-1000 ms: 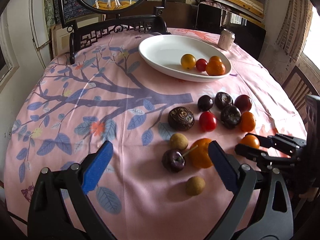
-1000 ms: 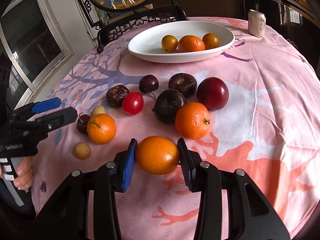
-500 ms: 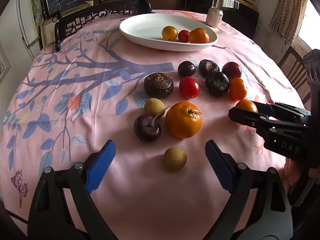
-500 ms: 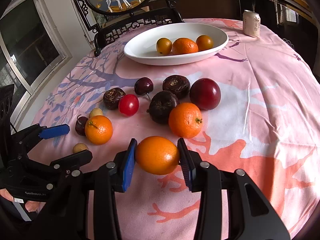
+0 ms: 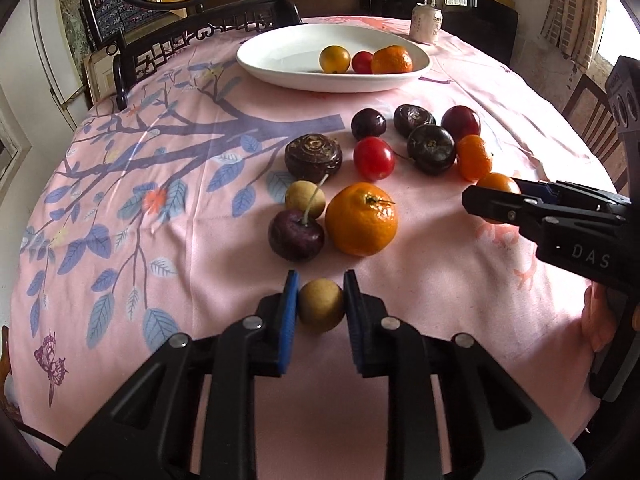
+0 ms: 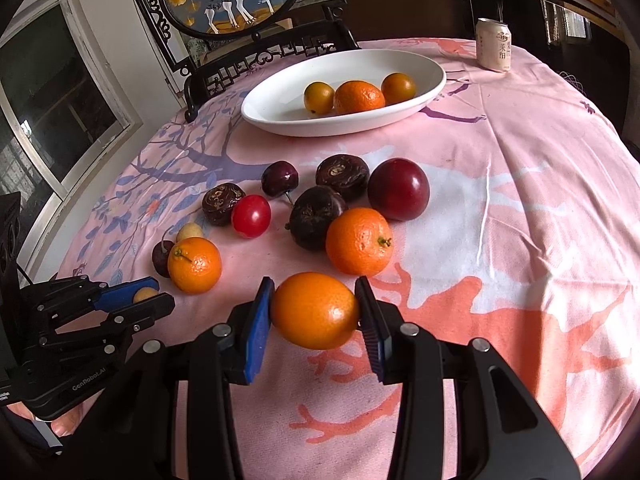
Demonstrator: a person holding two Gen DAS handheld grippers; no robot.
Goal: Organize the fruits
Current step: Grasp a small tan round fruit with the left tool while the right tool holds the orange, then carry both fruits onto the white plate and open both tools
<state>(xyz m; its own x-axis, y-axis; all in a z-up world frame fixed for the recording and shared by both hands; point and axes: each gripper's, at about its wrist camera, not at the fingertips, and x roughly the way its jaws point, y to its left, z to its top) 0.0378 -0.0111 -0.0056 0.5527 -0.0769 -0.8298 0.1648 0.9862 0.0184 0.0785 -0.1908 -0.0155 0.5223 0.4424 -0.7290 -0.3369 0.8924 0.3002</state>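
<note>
— On the pink cloth [image 5: 460, 304], still a dozen loose fruits; only three in the dish [image 5: 280, 46].
— Right gripper [image 6: 316, 312]?
— Clamped on the orange [image 6: 314, 310] as before, held near the table edge.
— Left gripper [image 5: 320, 306]?
— Was wide apart a second ago — now pinched on the longan [image 5: 320, 306], low over the cloth. Likely both dish-bound next.

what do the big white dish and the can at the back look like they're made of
White dish: probably glazed ceramic, going by its smooth, glossy, uniformly white surface, though plastic or melamine can't be excluded. Can: likely thin aluminium with a printed pale label, judging by the cylindrical shape and the silvery rim at the top.
</note>
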